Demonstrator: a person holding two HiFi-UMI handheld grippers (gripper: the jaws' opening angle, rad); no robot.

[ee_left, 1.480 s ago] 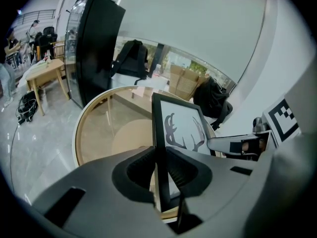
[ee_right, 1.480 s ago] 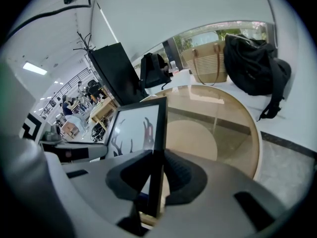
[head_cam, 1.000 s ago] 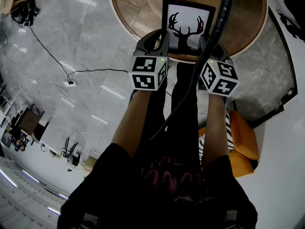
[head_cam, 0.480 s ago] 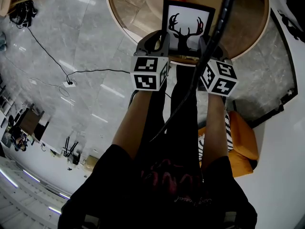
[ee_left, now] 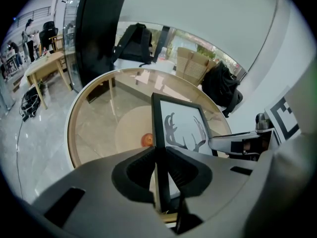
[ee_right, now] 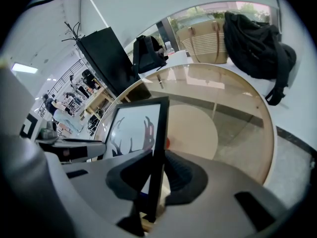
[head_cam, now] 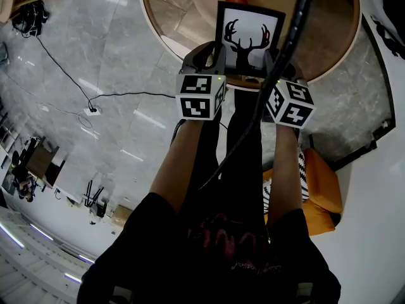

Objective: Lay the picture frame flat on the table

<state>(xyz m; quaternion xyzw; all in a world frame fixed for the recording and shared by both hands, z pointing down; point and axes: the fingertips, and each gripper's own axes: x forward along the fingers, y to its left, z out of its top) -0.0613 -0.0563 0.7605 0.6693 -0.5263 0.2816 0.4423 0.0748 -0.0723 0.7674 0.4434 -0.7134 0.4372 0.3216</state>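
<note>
Picture frame (head_cam: 248, 33) is standing upright at the 6 o'clock rim of the desk (head_cam: 326, 24). Left hand-held gripper (head_cam: 218, 56) is pinching its 9 o'clock edge, right hand-held gripper (head_cam: 271, 58) its 3 o'clock edge. It is looking stiff, light, maybe breakable.

The right gripper (ee_right: 157, 168) gripped one side edge of the black picture frame (ee_right: 134, 128), its jaws pressed against it from both sides. The frame stood upright, antler print facing left. Left of the frame the other gripper (ee_right: 74, 146) reached in. Beyond the frame lay a round glass table (ee_right: 242, 108), with a small red thing (ee_right: 168, 143) just behind the frame.
</note>
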